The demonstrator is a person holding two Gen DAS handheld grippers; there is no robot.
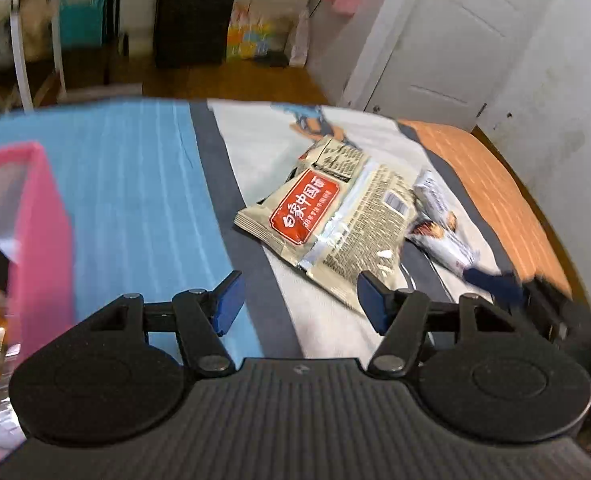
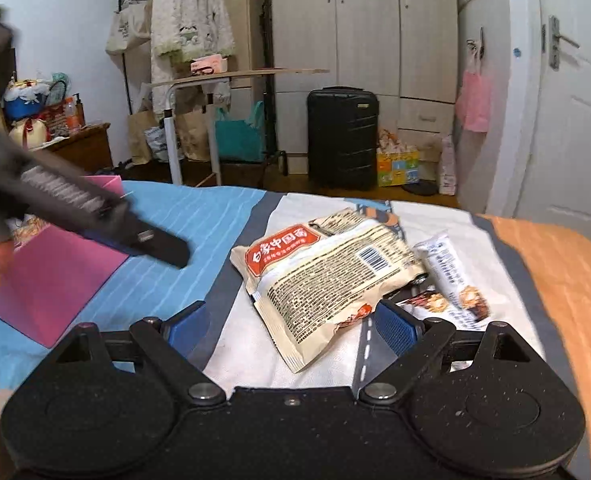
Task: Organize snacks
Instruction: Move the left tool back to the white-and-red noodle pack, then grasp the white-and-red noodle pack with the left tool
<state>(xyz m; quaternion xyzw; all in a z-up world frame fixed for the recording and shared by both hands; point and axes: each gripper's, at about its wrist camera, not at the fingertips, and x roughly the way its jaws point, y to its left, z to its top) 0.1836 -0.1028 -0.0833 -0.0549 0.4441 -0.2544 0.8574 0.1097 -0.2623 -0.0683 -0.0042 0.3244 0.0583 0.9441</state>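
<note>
A beige noodle packet with a red label (image 1: 327,216) (image 2: 319,276) lies on the bed, on top of a second similar packet (image 1: 335,156). Two white snack bars (image 1: 439,220) (image 2: 451,276) lie to its right. A pink box (image 1: 35,236) (image 2: 55,280) holding snacks stands at the left. My left gripper (image 1: 299,304) is open and empty, above the bed between the box and the packet; it also shows in the right wrist view (image 2: 151,240). My right gripper (image 2: 291,324) is open and empty, just short of the packet's near end.
The bed has a blue striped sheet (image 2: 183,248), a white printed cloth (image 2: 255,352) and an orange part (image 2: 567,280) at the right. Beyond the bed's far edge are a black suitcase (image 2: 343,136), a folding table (image 2: 231,76), wardrobes and a white door (image 2: 575,120).
</note>
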